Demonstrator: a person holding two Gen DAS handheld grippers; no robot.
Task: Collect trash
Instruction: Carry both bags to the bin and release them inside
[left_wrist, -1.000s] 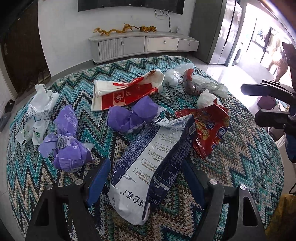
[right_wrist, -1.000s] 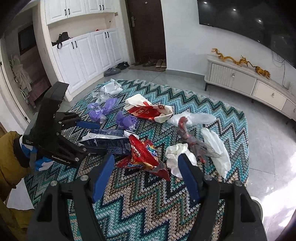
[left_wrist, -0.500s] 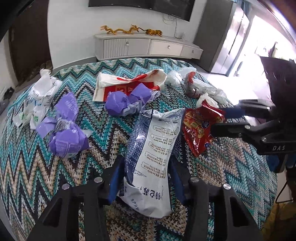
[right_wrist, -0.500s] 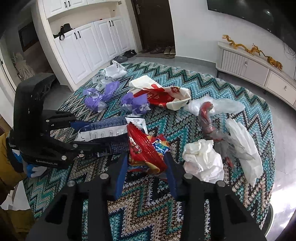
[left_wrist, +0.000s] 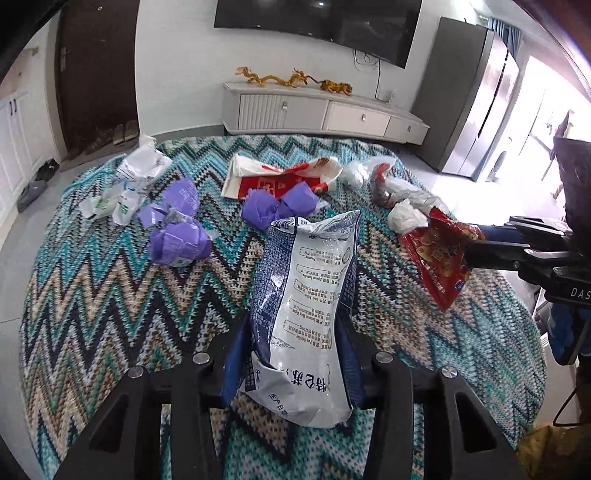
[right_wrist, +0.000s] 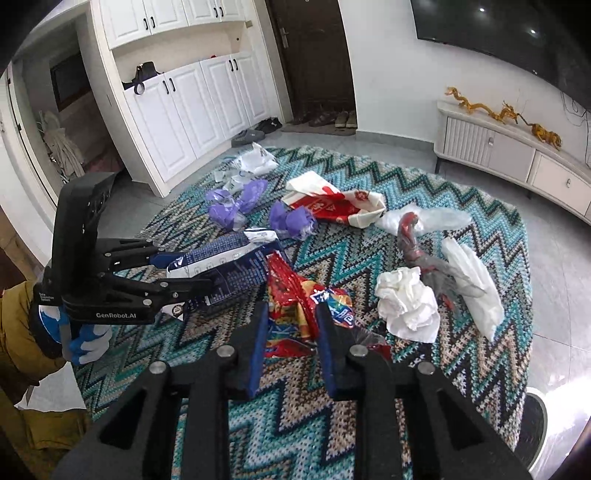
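My left gripper (left_wrist: 291, 332) is shut on a blue-and-white printed bag (left_wrist: 310, 288) and holds it lifted above the zigzag rug (left_wrist: 92, 295). The bag also shows in the right wrist view (right_wrist: 221, 258), with the left gripper (right_wrist: 184, 269) at the left. My right gripper (right_wrist: 290, 325) is shut on a red snack wrapper (right_wrist: 295, 299), raised off the rug. In the left wrist view the right gripper (left_wrist: 480, 243) holds the red wrapper (left_wrist: 439, 254) at the right.
On the rug lie purple wrappers (left_wrist: 177, 236), a second purple wrapper (left_wrist: 280, 206), a red-and-white bag (left_wrist: 280, 177), white crumpled plastic (left_wrist: 129, 184), white tissue (right_wrist: 406, 302) and a clear bag with red inside (right_wrist: 417, 240). A TV cabinet (left_wrist: 317, 110) stands behind.
Both grippers closed, the left on the blue-and-white bag and the right on the red wrapper, and both have lifted their pieces off the rug.
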